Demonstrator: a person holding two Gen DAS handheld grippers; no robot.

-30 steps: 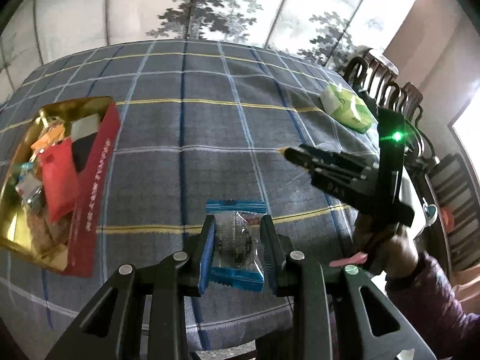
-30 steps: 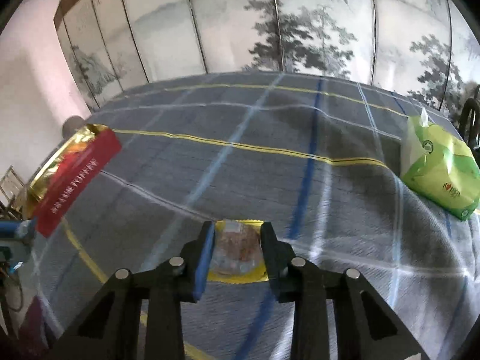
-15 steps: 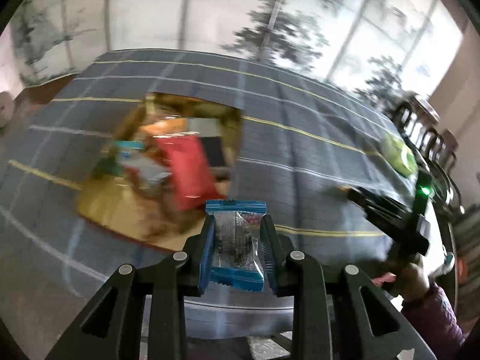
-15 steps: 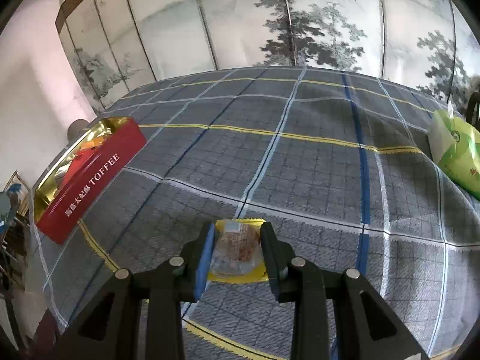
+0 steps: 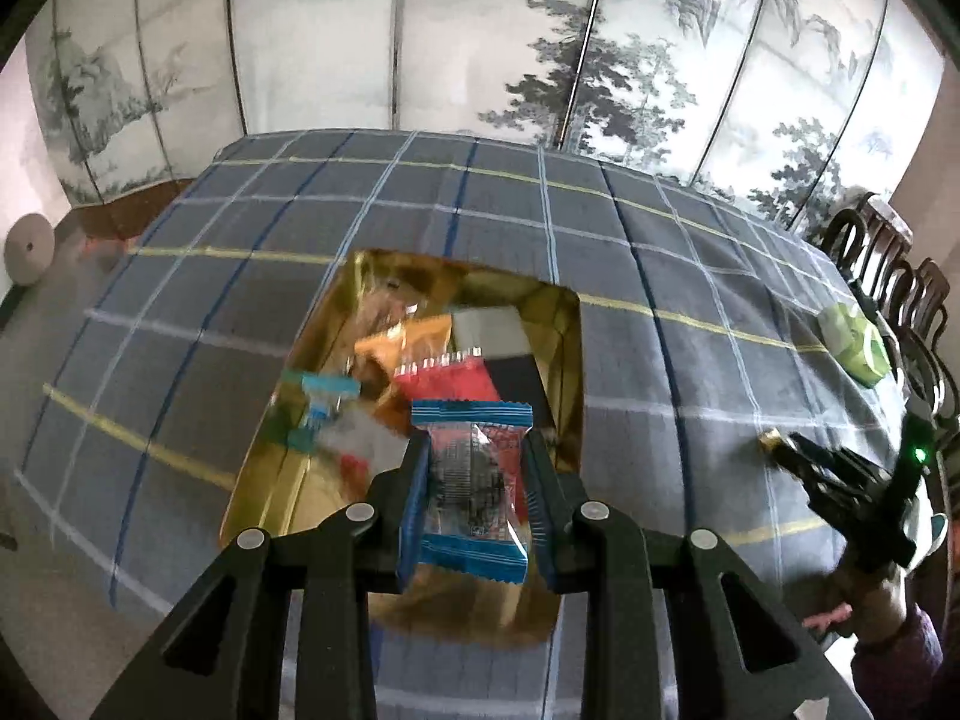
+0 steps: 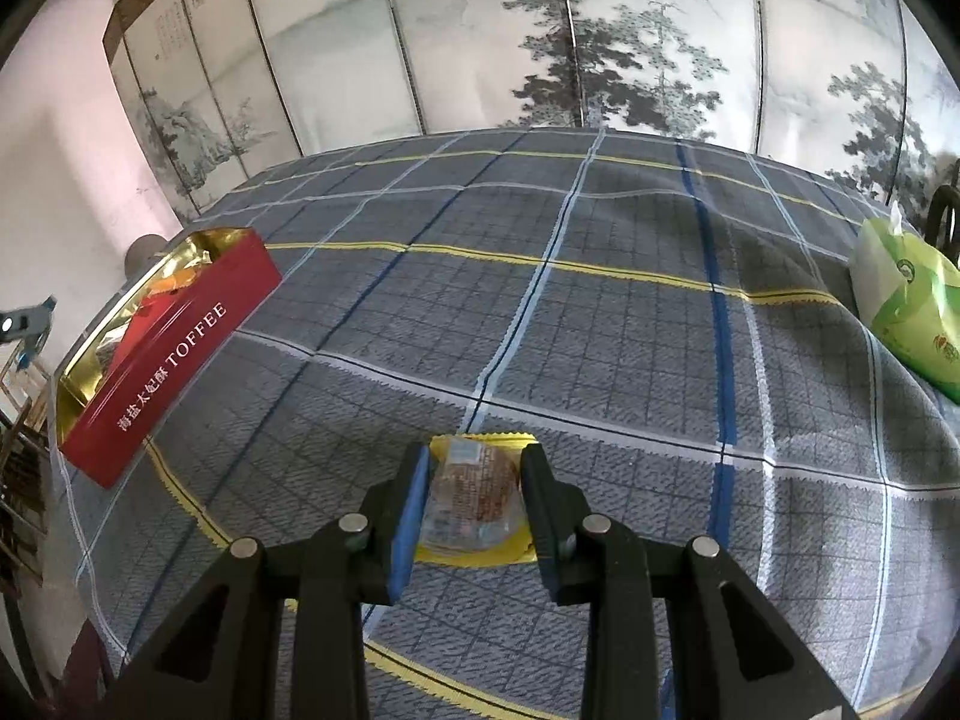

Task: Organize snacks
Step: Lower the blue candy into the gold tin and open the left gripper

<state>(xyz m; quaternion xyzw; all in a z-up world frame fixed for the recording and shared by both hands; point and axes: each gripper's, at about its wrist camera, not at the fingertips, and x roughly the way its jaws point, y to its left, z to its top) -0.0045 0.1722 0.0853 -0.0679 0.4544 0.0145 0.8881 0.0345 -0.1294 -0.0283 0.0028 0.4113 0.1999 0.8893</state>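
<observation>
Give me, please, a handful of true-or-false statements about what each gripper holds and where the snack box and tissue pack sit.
1. The left gripper is shut on a blue-edged snack packet. True.
2. That packet hangs over bare tablecloth. False: it is above the open gold-lined box.
3. The right gripper is open and holds nothing. False: it is shut on a yellow-edged snack packet.
4. The box's red side reads TOFFEE. True.
5. The green tissue pack lies inside the box. False: it sits on the plaid tablecloth, apart.

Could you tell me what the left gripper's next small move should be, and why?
Probably open the left gripper: it is shut on the blue-edged snack, which hangs right above the gold-lined toffee box, so release should drop it in.
</observation>
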